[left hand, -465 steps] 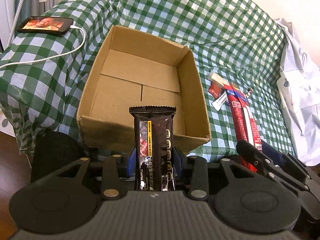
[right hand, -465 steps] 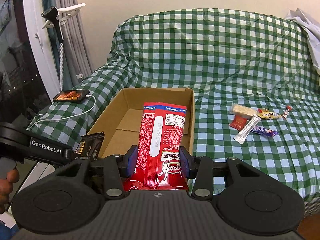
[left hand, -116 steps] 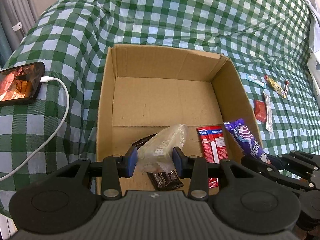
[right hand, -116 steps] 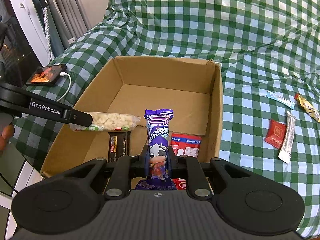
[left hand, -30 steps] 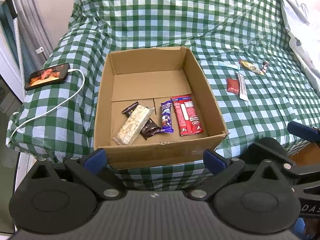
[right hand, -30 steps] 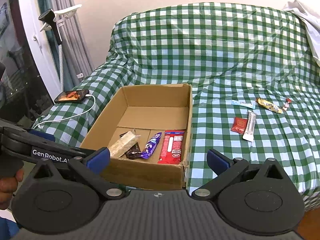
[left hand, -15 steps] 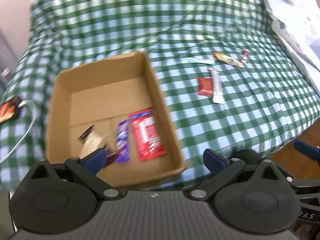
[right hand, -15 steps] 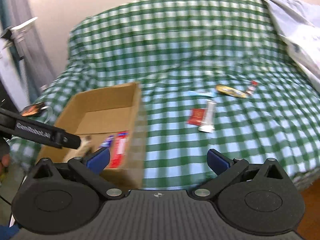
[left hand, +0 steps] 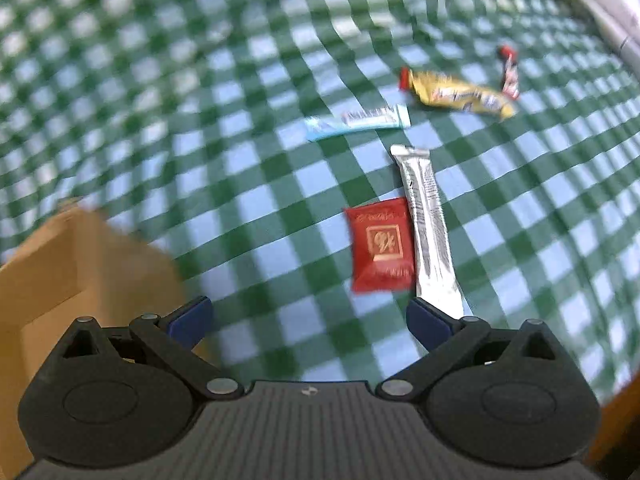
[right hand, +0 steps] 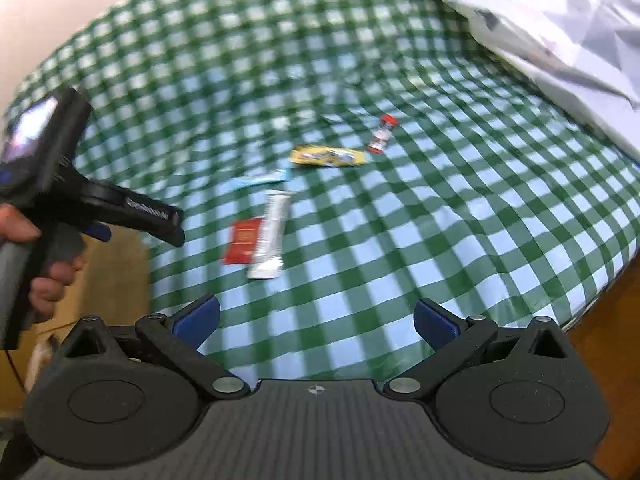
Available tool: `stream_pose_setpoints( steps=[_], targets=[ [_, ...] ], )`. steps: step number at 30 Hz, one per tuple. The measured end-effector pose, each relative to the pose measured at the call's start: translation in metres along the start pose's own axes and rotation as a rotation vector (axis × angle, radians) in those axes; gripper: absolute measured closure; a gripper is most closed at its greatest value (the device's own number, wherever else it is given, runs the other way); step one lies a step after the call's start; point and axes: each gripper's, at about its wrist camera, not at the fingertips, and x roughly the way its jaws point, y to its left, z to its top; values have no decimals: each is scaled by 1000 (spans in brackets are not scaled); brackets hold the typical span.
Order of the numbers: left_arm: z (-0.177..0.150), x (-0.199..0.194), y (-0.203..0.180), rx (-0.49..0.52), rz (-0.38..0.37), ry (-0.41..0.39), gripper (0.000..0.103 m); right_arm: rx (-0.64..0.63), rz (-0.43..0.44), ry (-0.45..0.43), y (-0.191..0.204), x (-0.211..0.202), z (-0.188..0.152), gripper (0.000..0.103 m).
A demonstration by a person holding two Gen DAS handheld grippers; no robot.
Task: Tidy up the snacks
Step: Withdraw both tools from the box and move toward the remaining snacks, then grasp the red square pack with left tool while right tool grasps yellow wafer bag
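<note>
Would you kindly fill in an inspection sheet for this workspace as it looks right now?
Surface: green checked cloth, blurred.
Job's things: red packet beside silver stick; blue stick, yellow bar and small red candy lie beyond them; cardboard box at left.
Clutter: nothing seen.
Grippers: left gripper open, empty; right gripper open, empty.
Cables: nothing seen.
Surroundings: pale bedding at right.
</note>
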Motion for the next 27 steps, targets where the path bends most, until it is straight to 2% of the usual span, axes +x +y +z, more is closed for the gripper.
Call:
stream_pose_setpoints(
  steps=[3,4,8,12,16,20,24,27],
  targets=[
    [18,52,-10,29,75,50,0,31,-23,22,-19,32,16,1],
    [22,65,-10,23,74,66,0,33,-27,26,-23,41,20,1],
    [27,82,-1,-47,-92,76,0,16,-46,28,-36,75,36,1],
    [34,94,-3,-79,-149,87,0,-23,-48,19,-42,113,53,1],
    [43,100,-5,-55,-139,89,0,-146,-57,-24,-38,164,85,1],
    [47,106,7,-88,-157,93,0,-329,-44,-52,-21,224,121,1],
    [52,111,15,-84,-159,98,0,-491,-35,-74,1,272,141,1],
    [57,115,17,-90,-151,111,0,-531,-18,-50,10,304,148,1]
  ],
)
